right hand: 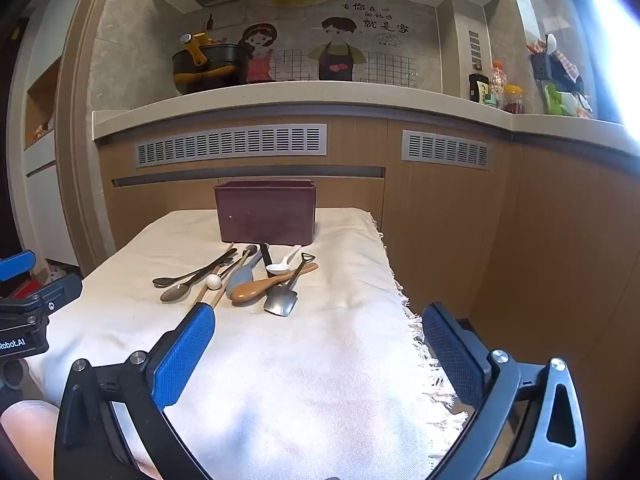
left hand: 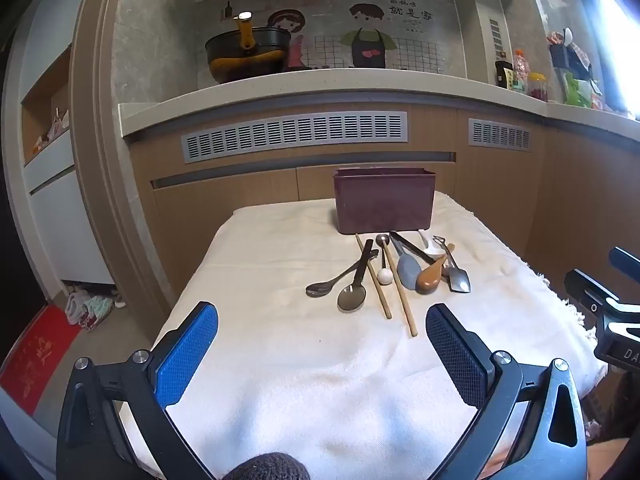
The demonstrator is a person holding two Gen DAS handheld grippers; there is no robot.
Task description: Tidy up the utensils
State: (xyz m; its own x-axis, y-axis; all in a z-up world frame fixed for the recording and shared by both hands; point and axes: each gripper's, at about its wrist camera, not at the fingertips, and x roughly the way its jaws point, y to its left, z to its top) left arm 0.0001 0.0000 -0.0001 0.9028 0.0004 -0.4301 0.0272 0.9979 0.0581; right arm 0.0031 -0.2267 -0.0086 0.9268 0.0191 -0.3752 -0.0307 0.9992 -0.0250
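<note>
I hold left tool (left hand: 322, 344) and right tool (right hand: 318, 344) spread wide, empty, near table edge for approach | utensils (left hand: 384, 276) heaped mid-table before maroon bin (left hand: 384, 202), sorting unstarted

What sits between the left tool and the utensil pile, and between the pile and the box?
Nothing visible. Only bare cream cloth lies between the open left tool and the pile of mixed spoons and wooden chopsticks. The dark red rectangular plastic box stands directly behind the pile, with no lid seen.
</note>
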